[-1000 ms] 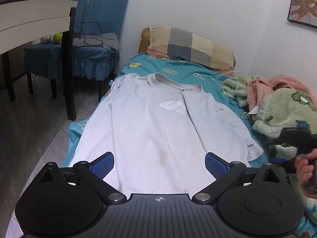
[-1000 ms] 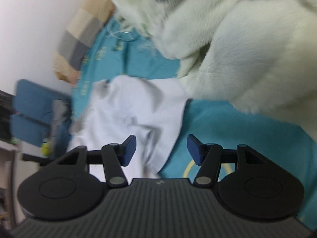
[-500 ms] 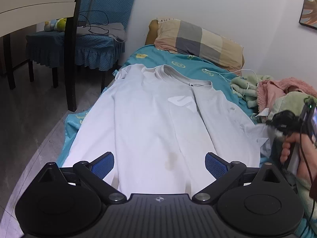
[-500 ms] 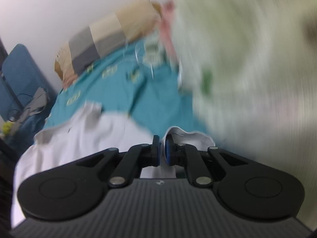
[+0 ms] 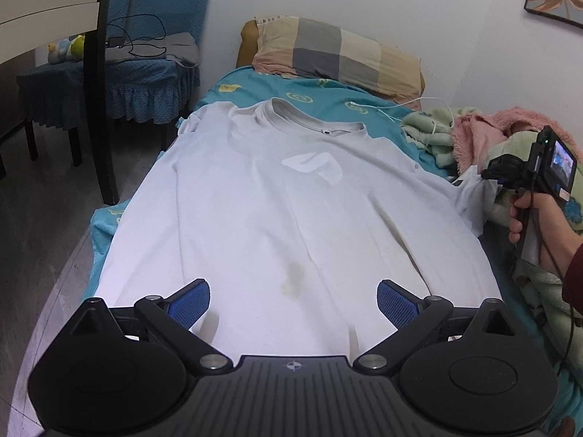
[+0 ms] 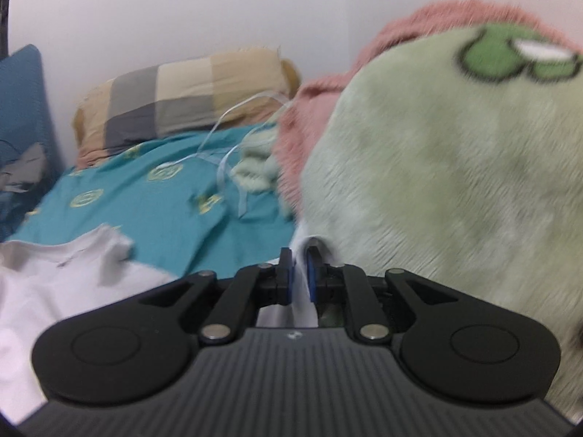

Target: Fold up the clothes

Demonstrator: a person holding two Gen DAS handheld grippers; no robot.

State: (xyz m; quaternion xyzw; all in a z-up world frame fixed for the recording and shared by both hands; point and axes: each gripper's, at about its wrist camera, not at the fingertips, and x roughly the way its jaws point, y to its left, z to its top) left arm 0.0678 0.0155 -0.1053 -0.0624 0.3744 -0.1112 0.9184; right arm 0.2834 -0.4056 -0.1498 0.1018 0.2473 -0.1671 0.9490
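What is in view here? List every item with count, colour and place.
T-shirt: one, white, spread flat on the bed, collar toward the pillow.
Sheet: one, teal with yellow marks, covering the bed.
Pillow: one, checked beige and grey, at the bed's head.
Blankets: a green and pink fleece heap, right edge of the bed.
Cable: one, white, beside the pillow.
Chair: one, blue cover, left of the bed.
Left gripper: open, over the shirt's hem.
Right gripper: shut on the shirt's sleeve.
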